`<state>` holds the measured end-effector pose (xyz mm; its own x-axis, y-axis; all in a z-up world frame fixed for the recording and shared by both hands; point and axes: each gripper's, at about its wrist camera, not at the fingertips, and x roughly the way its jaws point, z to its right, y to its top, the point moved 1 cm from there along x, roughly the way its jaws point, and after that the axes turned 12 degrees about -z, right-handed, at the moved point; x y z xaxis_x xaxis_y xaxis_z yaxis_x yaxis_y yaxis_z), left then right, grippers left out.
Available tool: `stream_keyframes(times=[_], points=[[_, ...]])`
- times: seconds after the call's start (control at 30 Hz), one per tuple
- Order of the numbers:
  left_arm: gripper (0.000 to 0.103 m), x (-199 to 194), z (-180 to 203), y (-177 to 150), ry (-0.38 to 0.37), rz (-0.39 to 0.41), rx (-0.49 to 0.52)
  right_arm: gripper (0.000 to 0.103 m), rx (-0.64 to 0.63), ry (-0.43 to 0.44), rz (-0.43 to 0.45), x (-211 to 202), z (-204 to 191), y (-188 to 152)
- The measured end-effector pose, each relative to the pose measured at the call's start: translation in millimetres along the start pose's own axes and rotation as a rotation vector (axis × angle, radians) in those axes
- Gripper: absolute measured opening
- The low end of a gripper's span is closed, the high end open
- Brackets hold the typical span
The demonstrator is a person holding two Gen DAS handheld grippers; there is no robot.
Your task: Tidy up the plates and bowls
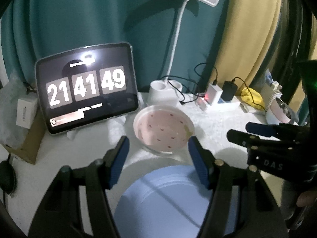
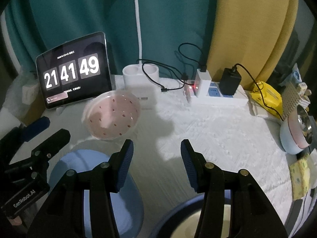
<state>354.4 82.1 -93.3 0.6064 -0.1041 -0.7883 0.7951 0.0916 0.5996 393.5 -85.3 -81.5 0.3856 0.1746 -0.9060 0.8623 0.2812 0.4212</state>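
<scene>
Dim scene over a white-covered tabletop [image 2: 208, 130]. Left tongs [image 1: 158, 148] held apart, nothing between the blue pads, hovering above a pale blue plate [image 1: 168, 202] at the near edge. Just beyond the plate, a pink bowl [image 1: 163, 130] dotted with small red marks, standing upright near the middle. Right tongs [image 2: 156, 152] likewise apart and empty, poised over bare cloth to the right of the blue plate, above the rim of a dark-blue-edged dish [image 2: 174, 218] at the near edge. Far left, a tablet [image 2: 74, 83] propped up, showing 21 41 49. Far centre, a white lamp base [image 2: 139, 75]; to its right, a power strip [image 2: 218, 95] with chargers. At the right edge, a blue-and-pink bowl [image 2: 293, 138], tilted.
</scene>
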Motion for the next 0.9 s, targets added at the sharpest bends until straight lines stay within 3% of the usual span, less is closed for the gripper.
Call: stream_keyframes(times=[0.9], points=[[0.063,62,-26,35,0.008,-0.049,-0.059,0.052,0.041,-0.023,-0.013,48,-18,46]])
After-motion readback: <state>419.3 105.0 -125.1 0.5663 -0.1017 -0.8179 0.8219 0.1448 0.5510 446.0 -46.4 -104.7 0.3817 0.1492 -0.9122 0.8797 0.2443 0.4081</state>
